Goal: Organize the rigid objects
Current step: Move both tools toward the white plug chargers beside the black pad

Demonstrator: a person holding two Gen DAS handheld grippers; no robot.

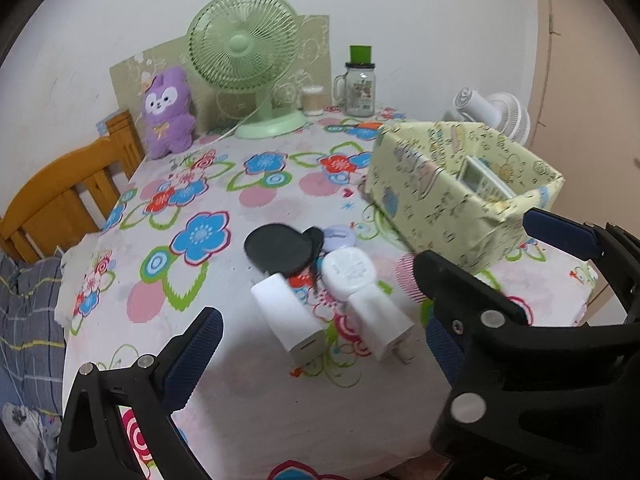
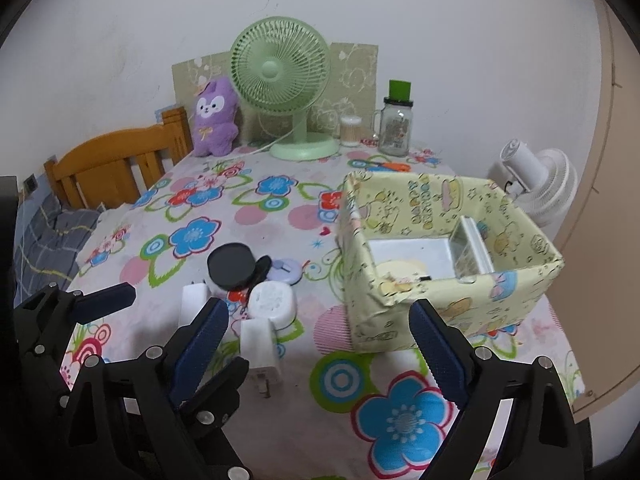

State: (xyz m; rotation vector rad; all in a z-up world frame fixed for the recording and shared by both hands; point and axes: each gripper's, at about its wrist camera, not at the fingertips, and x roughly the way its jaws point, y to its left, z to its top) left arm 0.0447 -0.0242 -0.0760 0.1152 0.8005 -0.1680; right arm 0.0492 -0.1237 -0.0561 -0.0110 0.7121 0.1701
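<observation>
1. The printed box (image 2: 432, 280) carries pale lettering on its inner wall, too blurred to read; a remote (image 2: 468, 248) leans inside.
2. Two white chargers (image 2: 260, 344), left of the box, lie on the floral cloth (image 2: 280, 420).
3. Left gripper (image 1: 320, 344) and right gripper (image 2: 316, 340) both gape wide, gripping nothing.

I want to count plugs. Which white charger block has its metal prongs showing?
The right-hand white charger, beside the round white case; its prongs stick out toward the camera. The left white charger shows only a flat end with a port.
</observation>
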